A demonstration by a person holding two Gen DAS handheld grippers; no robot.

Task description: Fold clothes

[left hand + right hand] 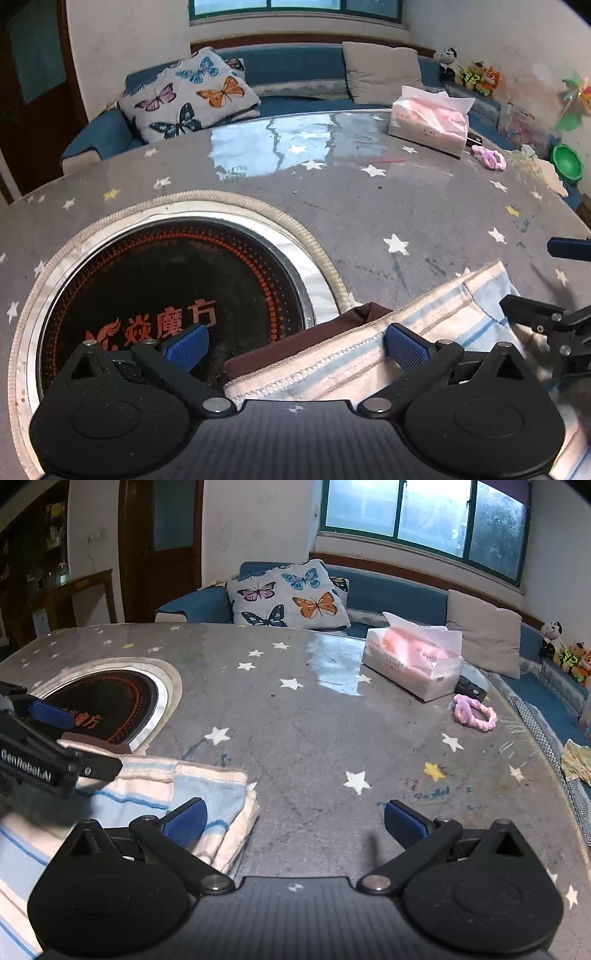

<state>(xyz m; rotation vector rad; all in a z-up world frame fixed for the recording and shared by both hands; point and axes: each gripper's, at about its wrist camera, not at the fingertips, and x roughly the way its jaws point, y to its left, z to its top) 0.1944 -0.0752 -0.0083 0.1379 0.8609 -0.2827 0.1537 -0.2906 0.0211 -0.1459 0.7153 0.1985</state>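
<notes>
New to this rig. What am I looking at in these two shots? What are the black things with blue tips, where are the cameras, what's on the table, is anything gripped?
There is no robot arm. A person holds two handheld grippers, one per hand, each with a fisheye camera looking forward along its two blue-padded fingers.

The left gripper fills the bottom of its own view. The right gripper does the same in the other view. Each also shows at the edge of the other's picture.

Both stand open and grip nothing. The folded cloth, pale with blue stripes, lies on the table between and below them. A brown garment edge pokes out beneath it.

Also on the table: a round black cooktop set into it, a tissue pack and a pink hair tie. Behind is a sofa with a butterfly cushion.
</notes>
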